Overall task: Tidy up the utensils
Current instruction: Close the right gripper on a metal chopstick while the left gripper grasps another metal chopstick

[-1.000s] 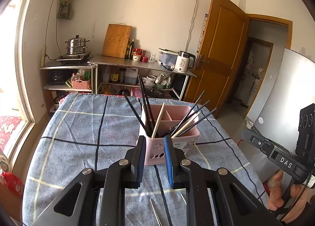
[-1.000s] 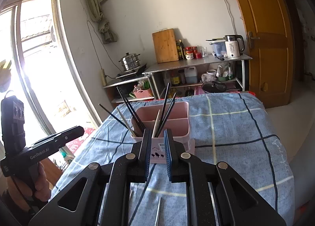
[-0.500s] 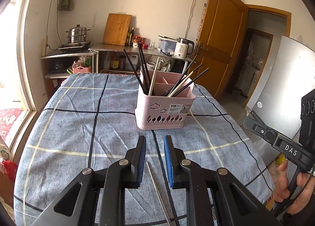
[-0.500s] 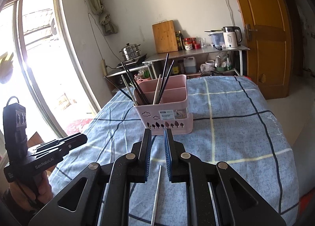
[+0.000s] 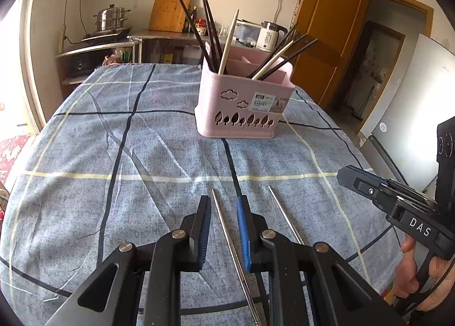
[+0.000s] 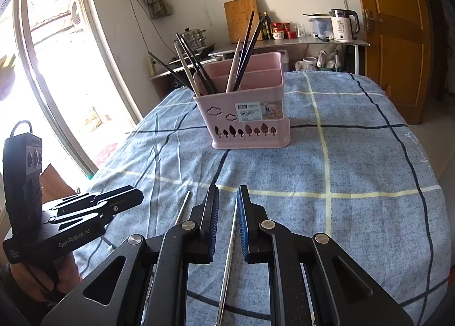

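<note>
Steel chopsticks lie on the checked cloth between your left gripper and right gripper jaws, both ajar, gripping nothing, the pink basket ahead, unobstructed.

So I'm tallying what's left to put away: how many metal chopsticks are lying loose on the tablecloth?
2. One metal chopstick lies between the left hand-held gripper's fingers; the other chopstick lies beside it, under the right hand-held gripper. The grippers hide some cloth, so more may be hidden.
</note>
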`<state>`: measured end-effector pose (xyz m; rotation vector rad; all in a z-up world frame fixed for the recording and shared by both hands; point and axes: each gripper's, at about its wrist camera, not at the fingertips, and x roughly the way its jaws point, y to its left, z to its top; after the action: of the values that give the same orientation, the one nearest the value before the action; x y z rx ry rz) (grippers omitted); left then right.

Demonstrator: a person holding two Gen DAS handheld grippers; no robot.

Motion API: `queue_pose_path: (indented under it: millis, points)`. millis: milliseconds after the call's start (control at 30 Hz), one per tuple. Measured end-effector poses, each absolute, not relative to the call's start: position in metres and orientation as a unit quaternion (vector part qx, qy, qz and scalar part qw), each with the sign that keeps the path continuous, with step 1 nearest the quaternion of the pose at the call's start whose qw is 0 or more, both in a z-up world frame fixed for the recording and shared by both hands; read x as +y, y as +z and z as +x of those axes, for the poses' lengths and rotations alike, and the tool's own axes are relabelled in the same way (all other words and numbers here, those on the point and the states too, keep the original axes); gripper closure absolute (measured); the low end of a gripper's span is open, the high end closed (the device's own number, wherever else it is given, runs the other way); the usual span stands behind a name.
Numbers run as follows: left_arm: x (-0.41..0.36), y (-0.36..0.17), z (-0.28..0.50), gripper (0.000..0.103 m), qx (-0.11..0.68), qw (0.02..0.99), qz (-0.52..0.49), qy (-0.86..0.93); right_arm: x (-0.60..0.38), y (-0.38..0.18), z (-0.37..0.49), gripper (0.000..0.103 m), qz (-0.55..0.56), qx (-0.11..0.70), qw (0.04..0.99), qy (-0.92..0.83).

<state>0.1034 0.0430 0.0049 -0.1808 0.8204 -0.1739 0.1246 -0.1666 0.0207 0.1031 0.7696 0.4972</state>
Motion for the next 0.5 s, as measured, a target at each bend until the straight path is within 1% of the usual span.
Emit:
queue_pose_path:
  millis: [267, 500]
  points:
    - [0.041, -0.034, 0.129, 0.085, 0.442, 0.888, -0.098, -0.082, -0.147, -0.021, 0.141, 0.090, 0.021, 0.424, 0.873, 0.241]
    - [0.041, -0.048, 0.149, 0.085, 0.462, 0.878, -0.100, -0.077, -0.135, -0.043, 0.160, 0.090, 0.009, 0.455, 0.858, 0.238]
